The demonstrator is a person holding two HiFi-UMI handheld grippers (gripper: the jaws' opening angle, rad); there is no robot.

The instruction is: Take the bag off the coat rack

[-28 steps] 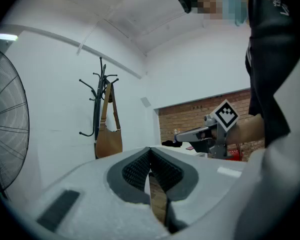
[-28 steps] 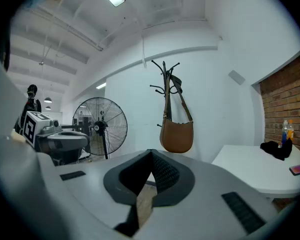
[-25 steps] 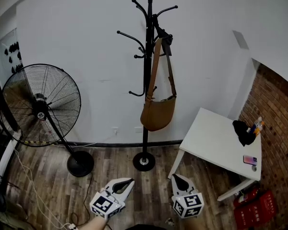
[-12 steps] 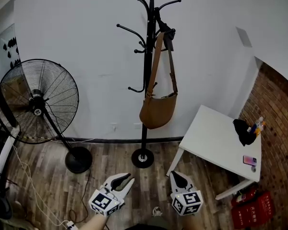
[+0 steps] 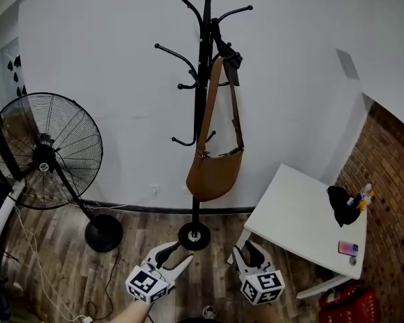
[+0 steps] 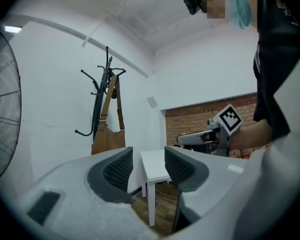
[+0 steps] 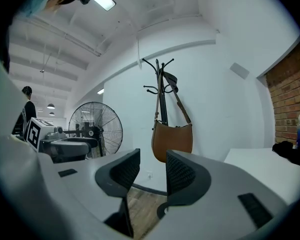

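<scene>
A tan shoulder bag [image 5: 214, 175] hangs by its strap from an upper hook of the black coat rack [image 5: 200, 113] against the white wall. The bag [image 7: 172, 139] also shows ahead in the right gripper view, and the bag [image 6: 108, 136] appears far off in the left gripper view. My left gripper [image 5: 174, 256] is low in the head view, below the rack's base, its jaws opening with nothing between them. My right gripper [image 5: 246, 254] is beside it, jaws also opening and empty. Both are well short of the bag.
A large standing fan [image 5: 50, 159] is left of the rack, its cable on the wood floor. A white table [image 5: 303, 217] at the right carries a black item [image 5: 341, 204], bottles and a phone [image 5: 347, 248]. A brick wall [image 5: 390, 200] and a red crate [image 5: 353, 305] lie beyond.
Both grippers' jaws have parted from shut. The view has shifted closer to the rack, so the rack and bag appear larger and the fan slid left.
</scene>
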